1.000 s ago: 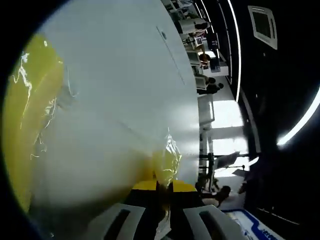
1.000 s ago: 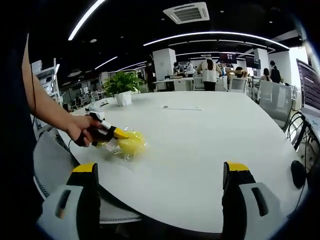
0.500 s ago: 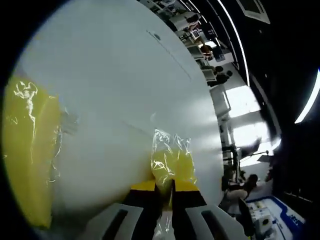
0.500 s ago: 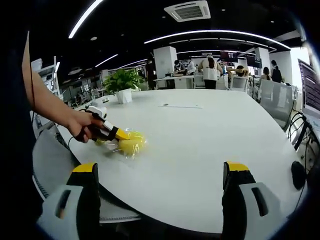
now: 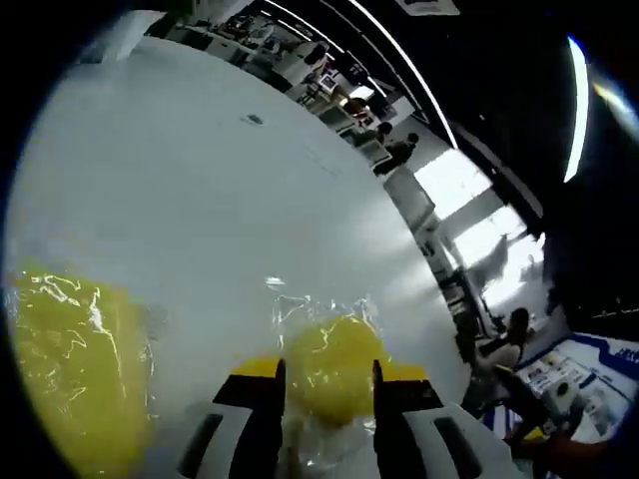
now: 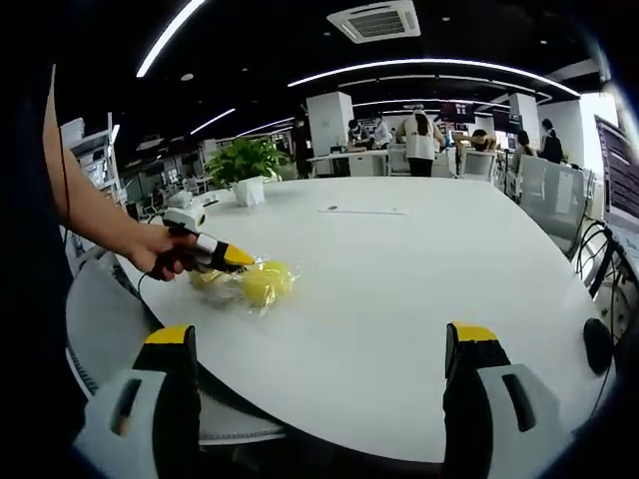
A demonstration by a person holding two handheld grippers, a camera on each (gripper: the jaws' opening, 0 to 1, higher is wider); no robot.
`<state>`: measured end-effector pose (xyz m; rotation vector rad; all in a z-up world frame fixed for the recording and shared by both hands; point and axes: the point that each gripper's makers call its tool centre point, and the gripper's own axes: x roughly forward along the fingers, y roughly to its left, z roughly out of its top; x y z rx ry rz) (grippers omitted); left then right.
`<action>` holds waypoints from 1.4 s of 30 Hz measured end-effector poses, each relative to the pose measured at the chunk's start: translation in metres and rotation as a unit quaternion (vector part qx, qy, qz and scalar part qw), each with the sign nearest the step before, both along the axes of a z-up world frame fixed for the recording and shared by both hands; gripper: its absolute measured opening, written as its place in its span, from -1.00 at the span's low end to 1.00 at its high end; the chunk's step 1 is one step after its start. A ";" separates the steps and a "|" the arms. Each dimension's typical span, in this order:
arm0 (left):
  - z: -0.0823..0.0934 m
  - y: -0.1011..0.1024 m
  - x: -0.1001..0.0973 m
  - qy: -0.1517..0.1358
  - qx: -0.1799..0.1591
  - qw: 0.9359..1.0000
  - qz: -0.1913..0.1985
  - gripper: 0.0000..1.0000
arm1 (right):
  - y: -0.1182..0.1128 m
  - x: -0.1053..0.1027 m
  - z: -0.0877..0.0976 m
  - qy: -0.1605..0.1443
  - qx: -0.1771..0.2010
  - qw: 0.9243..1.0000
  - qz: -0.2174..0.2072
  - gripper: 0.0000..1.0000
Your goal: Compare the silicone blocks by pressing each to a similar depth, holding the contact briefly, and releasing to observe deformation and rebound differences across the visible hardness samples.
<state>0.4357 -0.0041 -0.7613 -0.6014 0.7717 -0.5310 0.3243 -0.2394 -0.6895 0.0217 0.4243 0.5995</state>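
Up close in the left gripper view, the left gripper (image 5: 324, 384) has its yellow-tipped jaws set either side of a round yellow silicone block (image 5: 329, 364) wrapped in crinkly clear plastic, both jaw tips touching its sides in a light pinch. A second yellow block (image 5: 75, 374), also in glossy plastic, lies just beside it on the white table (image 5: 200, 180); its shape is too blurred to tell.

The right gripper view gives the wider scene: a big smooth white oval table (image 6: 399, 289), with both wrapped yellow pieces (image 6: 262, 283) sitting near its left edge. A person's hand (image 6: 160, 251) grips the left gripper (image 6: 225, 257) there, its tip against the plastic bundle. A potted plant (image 6: 246, 170) stands near the table's far left edge, and people (image 6: 417, 138) stand beyond the far edge.

The right gripper (image 6: 319, 344) hangs at the near edge, jaws spread wide, nothing between them, well apart from the blocks.
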 end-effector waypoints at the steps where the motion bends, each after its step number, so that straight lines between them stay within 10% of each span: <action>1: 0.013 -0.003 0.001 -0.029 -0.014 0.999 -0.012 -0.12 | 0.001 0.001 0.000 -0.001 0.000 1.000 0.001 0.93; 8: 0.073 0.010 -0.008 -0.130 -0.015 0.989 -0.068 0.33 | 0.004 0.005 0.004 -0.006 0.002 1.000 0.006 0.93; 13: 0.100 0.042 -0.014 -0.206 0.059 0.972 -0.096 0.68 | 0.010 0.008 0.007 -0.007 0.003 1.000 0.010 0.93; 24: 0.091 0.150 -0.062 -0.258 0.223 0.933 -0.118 1.00 | 0.030 0.009 0.007 -0.010 -0.003 1.000 0.024 0.93; 42: 0.062 0.258 -0.125 -0.213 0.201 0.955 -0.055 1.00 | 0.047 0.002 -0.004 -0.013 -0.018 1.000 0.021 0.93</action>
